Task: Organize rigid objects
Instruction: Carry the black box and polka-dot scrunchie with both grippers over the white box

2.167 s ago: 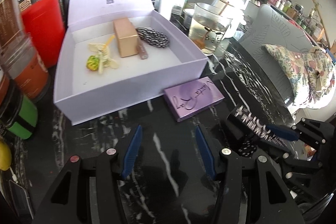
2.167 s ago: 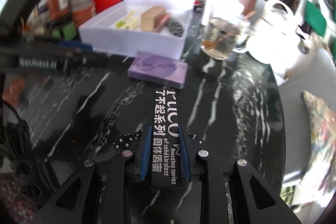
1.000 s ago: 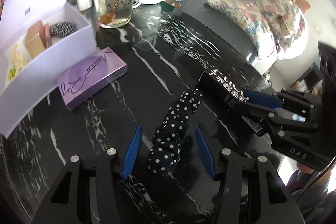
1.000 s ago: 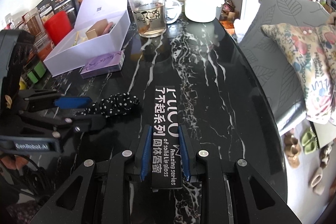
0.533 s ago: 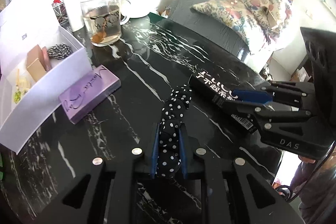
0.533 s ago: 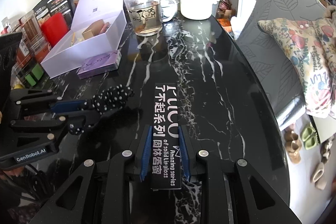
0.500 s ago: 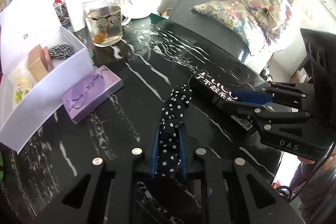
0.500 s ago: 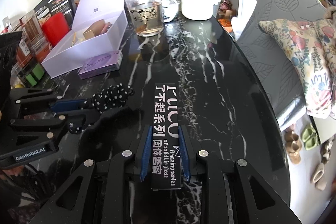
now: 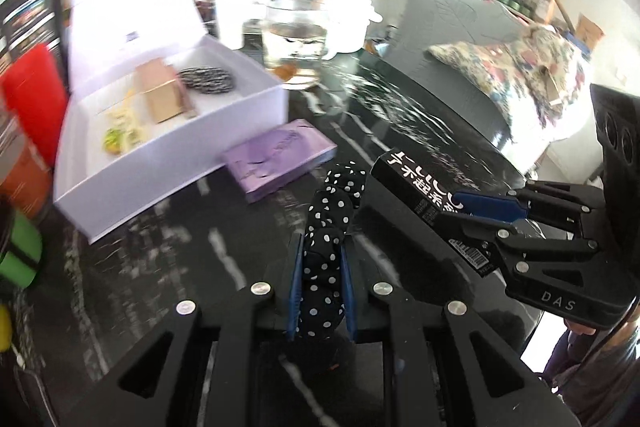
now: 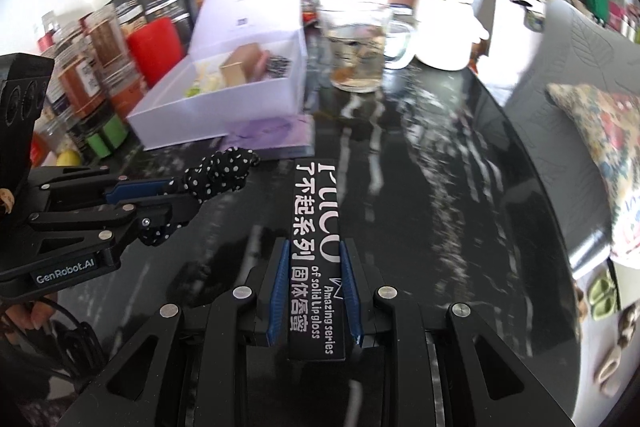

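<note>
My left gripper [image 9: 320, 279] has its jaws clenched on a black polka-dot scrunchie [image 9: 330, 227], which bulges out between the blue pads and reaches forward past the tips. My right gripper [image 10: 314, 291] grips a long black lip-gloss box [image 10: 316, 231] with white lettering, pinched across its narrow sides, the far end jutting well ahead of the jaws. From the left wrist view, that box [image 9: 424, 183] sits just right of the scrunchie's far end, with the right gripper's blue pad [image 9: 490, 207] pressed on its top edge.

Ahead of both jaws on the black marble table [image 10: 440, 187] lies a flat purple box [image 9: 280, 159], just beyond the scrunchie's tip. Touching its far side is an open white gift box [image 9: 176, 155], its lid standing up behind. Inside it I see a tan carton [image 9: 158, 95], a black-and-white scrunchie [image 9: 208, 79] to its right, and a small yellow-green trinket [image 9: 114, 141] to its left. Further ahead and right of the gift box stand a glass mug [image 10: 356, 43] and a white kettle [image 10: 444, 15]. Left of the gift box is a red container [image 9: 34, 99].
</note>
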